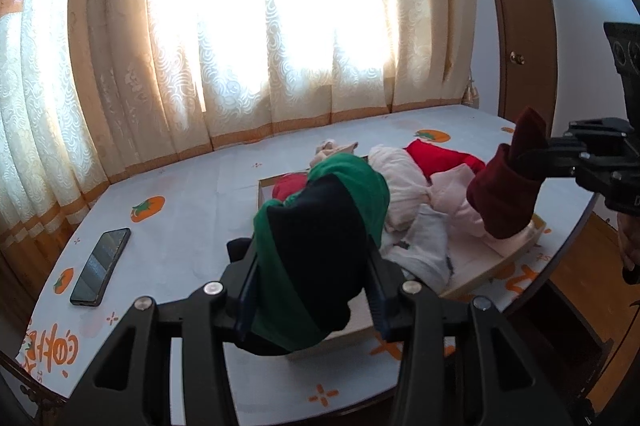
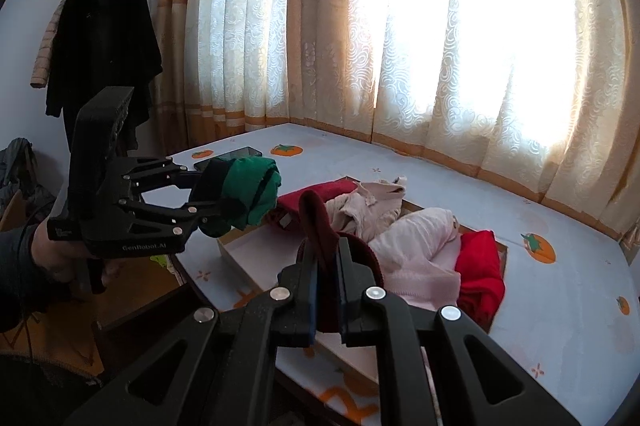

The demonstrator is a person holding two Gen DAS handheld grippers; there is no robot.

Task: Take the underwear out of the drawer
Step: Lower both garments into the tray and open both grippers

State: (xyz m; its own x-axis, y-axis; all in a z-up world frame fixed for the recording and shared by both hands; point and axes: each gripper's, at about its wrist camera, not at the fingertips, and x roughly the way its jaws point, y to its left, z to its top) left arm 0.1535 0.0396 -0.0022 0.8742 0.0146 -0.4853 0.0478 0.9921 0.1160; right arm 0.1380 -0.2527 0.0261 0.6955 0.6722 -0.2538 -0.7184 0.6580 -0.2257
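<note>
My left gripper is shut on a rolled green and dark navy piece of underwear, held above the near end of the drawer. From the right wrist view the same gripper and green roll hang at the left. My right gripper is shut on a maroon piece of underwear, lifted over the drawer. The left wrist view shows it at the right edge with the maroon piece hanging down. Pink, red and pale grey clothes lie heaped in the drawer.
The drawer rests on a table with a white cloth printed with orange fruit. A dark phone lies at its left. Curtains close off the back, a brown door stands right. A dark coat hangs left.
</note>
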